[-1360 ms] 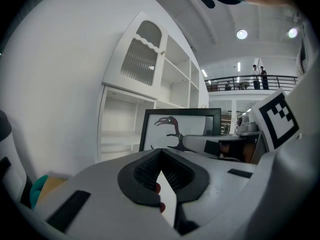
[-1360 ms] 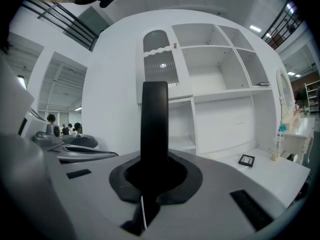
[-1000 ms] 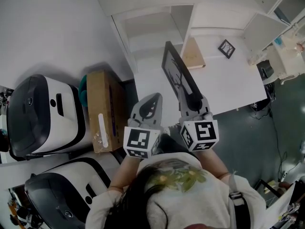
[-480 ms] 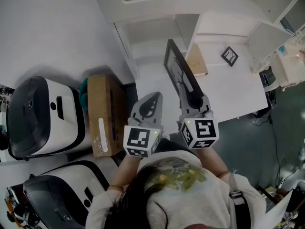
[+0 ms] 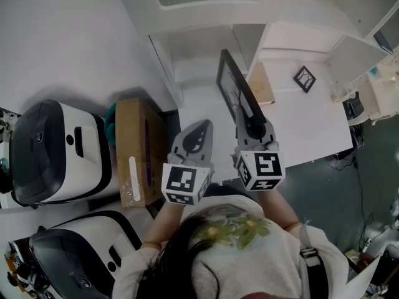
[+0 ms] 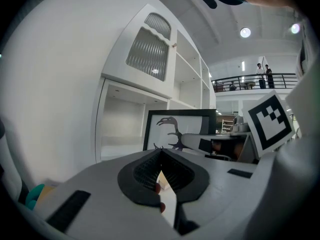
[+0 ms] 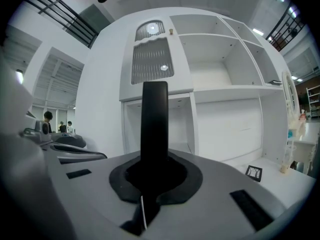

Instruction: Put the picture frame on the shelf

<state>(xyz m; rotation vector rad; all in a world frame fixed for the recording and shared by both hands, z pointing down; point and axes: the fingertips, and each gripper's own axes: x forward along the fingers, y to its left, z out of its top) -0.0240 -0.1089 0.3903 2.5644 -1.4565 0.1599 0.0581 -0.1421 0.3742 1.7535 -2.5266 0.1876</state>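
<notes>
1. While the right gripper's [image 5: 252, 128] jaws are clamped on the lower edge of the black-framed picture with a dark bird-and-branch silhouette on white [image 5: 235, 92], the frame stands on edge. In the right gripper view it rises out of them toward twelve o'clock.
2. The left gripper's [image 5: 201, 127] jaws are closed tip to tip with nothing between them. It sits just beside the right gripper, at its nine o'clock in the head view, and does not touch the frame.
3. The picture frame is carried in the air in front of the tall white shelf unit [image 7: 220, 90], which fills the twelve o'clock side of both gripper views. The frame rests on none of its boards. An open lower compartment lies straight ahead of the frame's top edge.
4. In the head view, a white counter [image 5: 312, 123] spreads toward two o'clock of the right gripper. A flat tan board [image 5: 262, 85] lies on it at one o'clock, just beside the frame's far end. A small square black frame [image 5: 304, 78] lies farther out at two o'clock, well apart from the held picture.
5. At nine o'clock of the left gripper a brown cardboard box [image 5: 134, 148] sits on the floor. Beyond it are two rounded white-and-black machines, one at nine o'clock [image 5: 56, 148] and one at eight o'clock [image 5: 81, 254].
6. At six o'clock, the person's leaf-printed shirt [image 5: 237, 235] fills the bottom of the head view.
</notes>
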